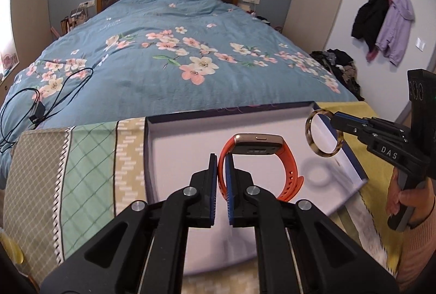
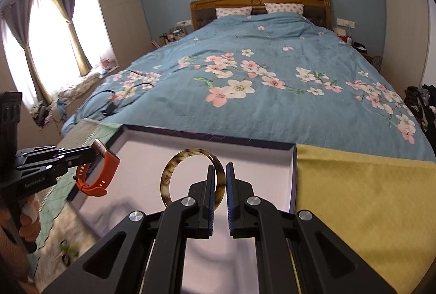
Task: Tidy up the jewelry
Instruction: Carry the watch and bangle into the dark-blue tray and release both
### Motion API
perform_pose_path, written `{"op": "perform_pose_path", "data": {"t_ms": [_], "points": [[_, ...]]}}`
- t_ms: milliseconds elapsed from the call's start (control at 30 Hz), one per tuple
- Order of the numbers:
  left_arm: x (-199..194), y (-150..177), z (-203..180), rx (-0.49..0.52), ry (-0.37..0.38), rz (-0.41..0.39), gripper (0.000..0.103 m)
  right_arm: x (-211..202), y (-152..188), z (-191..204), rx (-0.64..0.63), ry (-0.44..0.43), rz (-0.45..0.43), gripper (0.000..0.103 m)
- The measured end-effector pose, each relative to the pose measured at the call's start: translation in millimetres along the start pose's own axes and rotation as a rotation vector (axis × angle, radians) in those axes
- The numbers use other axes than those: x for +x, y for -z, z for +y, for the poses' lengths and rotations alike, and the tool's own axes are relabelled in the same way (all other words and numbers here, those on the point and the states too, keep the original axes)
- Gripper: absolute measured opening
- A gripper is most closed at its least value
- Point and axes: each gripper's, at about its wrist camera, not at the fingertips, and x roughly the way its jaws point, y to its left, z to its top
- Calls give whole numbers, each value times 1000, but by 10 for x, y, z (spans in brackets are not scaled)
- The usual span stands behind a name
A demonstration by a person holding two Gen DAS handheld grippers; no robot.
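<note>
My left gripper is shut on the strap of an orange watch with a gold case and holds it above the shallow white-lined box. The watch also shows in the right wrist view, hanging from the left gripper at the box's left edge. My right gripper is shut on a tortoiseshell bangle and holds it upright above the box. The bangle and right gripper also show in the left wrist view, over the box's right side.
The box lies on patterned cloths at the foot of a bed with a blue floral duvet; a yellow cloth is to its right. Black cables lie on the duvet. Small items lie on the cloth at lower left.
</note>
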Motion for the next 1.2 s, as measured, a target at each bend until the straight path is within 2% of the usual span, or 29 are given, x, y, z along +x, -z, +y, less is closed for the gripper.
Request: {"op": "perform_pose_path", "data": {"t_ms": [333, 567, 667, 733, 800, 867, 933, 1033, 1100, 1200], "points": [[731, -290, 101, -44, -63, 107, 6, 589, -136, -33, 13, 53, 130, 6], [1067, -340, 215, -86, -109, 178, 7, 759, -179, -95, 60, 78, 185, 6], [1138, -346, 260, -113, -105, 203, 7, 799, -191, -113, 71, 91, 203, 6], [1181, -364, 278, -123, -106, 222, 7, 807, -200, -117, 78, 95, 206, 8], [1194, -364, 287, -126, -113, 230, 10, 786, -200, -129, 87, 96, 198, 16], [1194, -369, 308, -135, -115, 226, 21, 746, -197, -141, 92, 88, 181, 24], [1151, -347, 322, -135, -115, 214, 24, 671, -165, -151, 102, 79, 160, 28], [955, -282, 309, -114, -109, 156, 27, 488, -97, -115, 73, 79, 125, 32], [770, -219, 290, -77, -113, 106, 35, 345, -53, -96, 54, 89, 94, 37], [494, -111, 267, -32, -110, 47, 36, 92, 69, -109, 59, 55, 68, 40]]}}
